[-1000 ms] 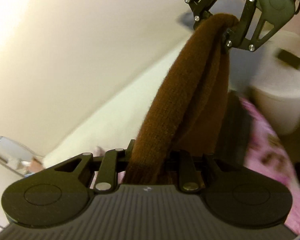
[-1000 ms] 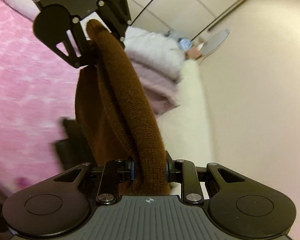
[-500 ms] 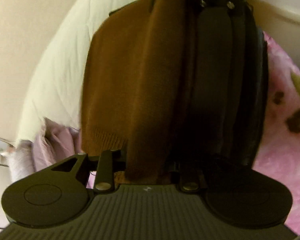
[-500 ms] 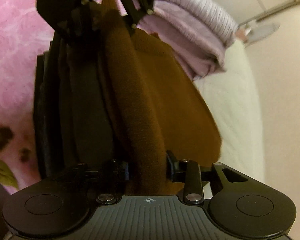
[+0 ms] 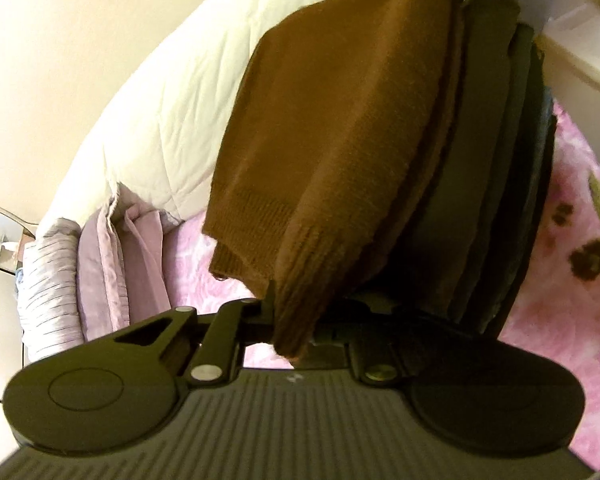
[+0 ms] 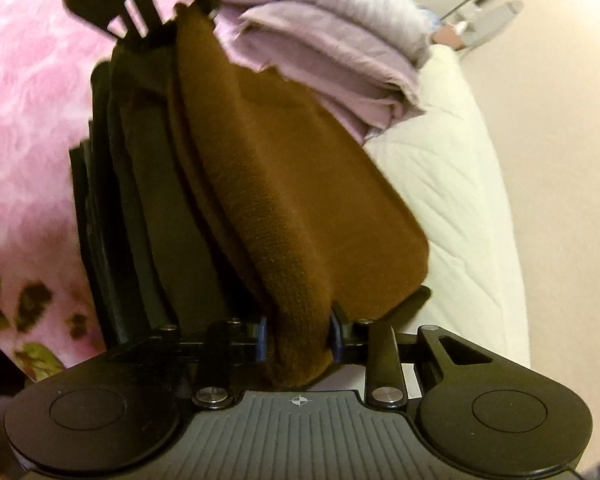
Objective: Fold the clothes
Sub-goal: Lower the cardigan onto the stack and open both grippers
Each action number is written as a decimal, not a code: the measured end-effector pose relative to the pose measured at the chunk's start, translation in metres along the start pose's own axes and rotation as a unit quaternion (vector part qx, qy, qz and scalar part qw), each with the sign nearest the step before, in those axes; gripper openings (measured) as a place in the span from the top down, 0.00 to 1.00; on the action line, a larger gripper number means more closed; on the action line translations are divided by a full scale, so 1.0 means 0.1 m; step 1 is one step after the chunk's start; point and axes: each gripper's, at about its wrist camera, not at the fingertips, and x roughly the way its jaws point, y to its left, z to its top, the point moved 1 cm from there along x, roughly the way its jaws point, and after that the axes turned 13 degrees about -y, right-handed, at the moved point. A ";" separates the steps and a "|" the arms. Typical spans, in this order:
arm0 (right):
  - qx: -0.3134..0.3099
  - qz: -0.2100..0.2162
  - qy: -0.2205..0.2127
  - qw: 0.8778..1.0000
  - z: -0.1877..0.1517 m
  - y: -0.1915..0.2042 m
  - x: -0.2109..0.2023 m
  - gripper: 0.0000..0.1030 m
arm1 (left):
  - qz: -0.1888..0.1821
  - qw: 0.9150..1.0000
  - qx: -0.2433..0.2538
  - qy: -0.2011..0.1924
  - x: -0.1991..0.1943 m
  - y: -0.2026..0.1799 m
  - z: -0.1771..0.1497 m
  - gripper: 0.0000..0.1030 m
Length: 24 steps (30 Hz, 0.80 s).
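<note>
Brown knit sweater [image 5: 340,128] is stretched between the two tools over a stack of dark folded clothes [image 5: 496,184] on the pink floral blanket [image 5: 572,184] of the bed — its free half drapes toward the white quilt [image 5: 160,100]. Left tool [image 5: 294,320] jaws closing, pinching the ribbed hem end of the sweater; right tool [image 6: 298,338] jaws closing too, blue-edged pads pressed on the bunched opposite end. Lilac folded bedding [image 6: 332,40] lies just beside the sweater — near the wall.
</note>
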 end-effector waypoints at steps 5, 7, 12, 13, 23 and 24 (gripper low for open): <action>-0.004 0.008 0.018 1.000 -0.05 0.18 0.07 0.73 | -0.010 1.000 -0.007 0.013 0.07 -0.07 -0.01 0.91; 0.004 0.003 0.014 1.000 -0.03 0.18 0.05 0.73 | -0.011 1.000 -0.016 0.020 0.09 0.01 0.01 0.91; -0.011 -0.007 0.030 0.999 0.01 0.24 0.13 0.64 | -0.016 0.997 -0.055 0.046 0.08 0.05 -0.08 0.91; -0.014 -0.011 0.036 0.999 0.01 0.26 0.14 0.59 | -0.015 0.996 -0.070 0.051 0.05 0.06 -0.10 0.91; 0.236 -0.031 0.089 0.967 -0.20 0.05 -0.21 0.36 | 0.009 0.940 -0.322 0.111 -0.45 0.17 -0.20 0.33; 0.267 -0.025 0.091 0.959 -0.21 0.03 -0.24 0.28 | 0.010 0.930 -0.350 0.114 -0.45 0.19 -0.22 0.29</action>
